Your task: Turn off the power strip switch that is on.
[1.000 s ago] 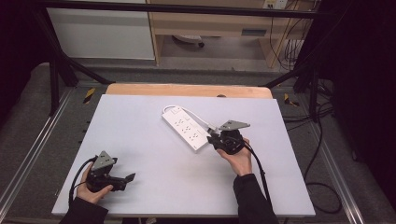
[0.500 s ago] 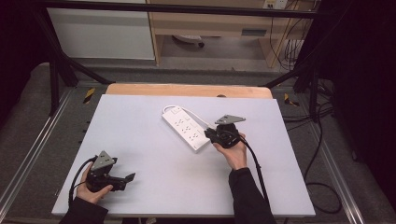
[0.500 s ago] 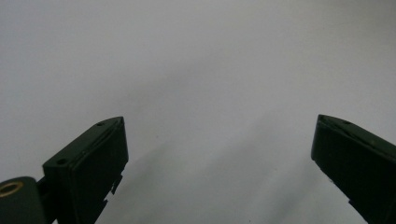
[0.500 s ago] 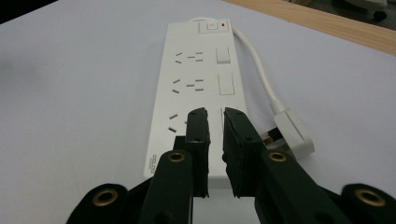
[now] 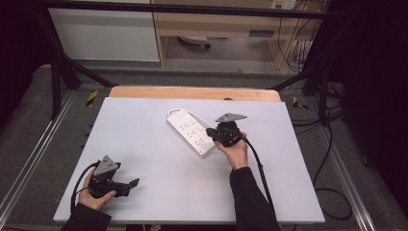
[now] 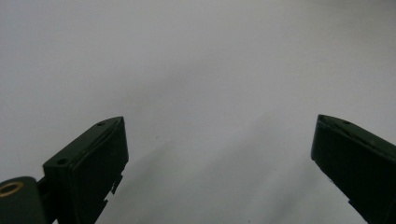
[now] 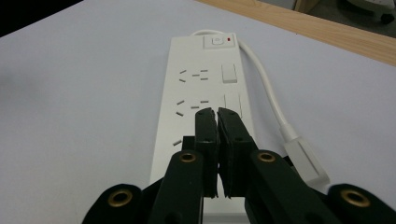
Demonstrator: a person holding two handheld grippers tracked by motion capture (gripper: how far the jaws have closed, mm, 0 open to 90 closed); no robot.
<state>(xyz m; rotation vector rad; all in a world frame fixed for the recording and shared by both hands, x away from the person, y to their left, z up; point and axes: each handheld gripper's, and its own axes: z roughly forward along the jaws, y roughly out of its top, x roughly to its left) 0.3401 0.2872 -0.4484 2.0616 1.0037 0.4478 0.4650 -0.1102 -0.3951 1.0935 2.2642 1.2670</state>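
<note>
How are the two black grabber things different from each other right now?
The left gripper has its jaws spread wide apart, while the right gripper has its jaws pressed together with nothing between them. The left gripper sits near the front left corner of the table over bare surface, while the right gripper is over the white power strip near the middle. Both are black, held in a hand, with a grey plate on top.

Bare table [image 5: 144, 144] all round — only the power strip [image 5: 190, 131] and its cable [image 5: 195, 115] obstruct.
</note>
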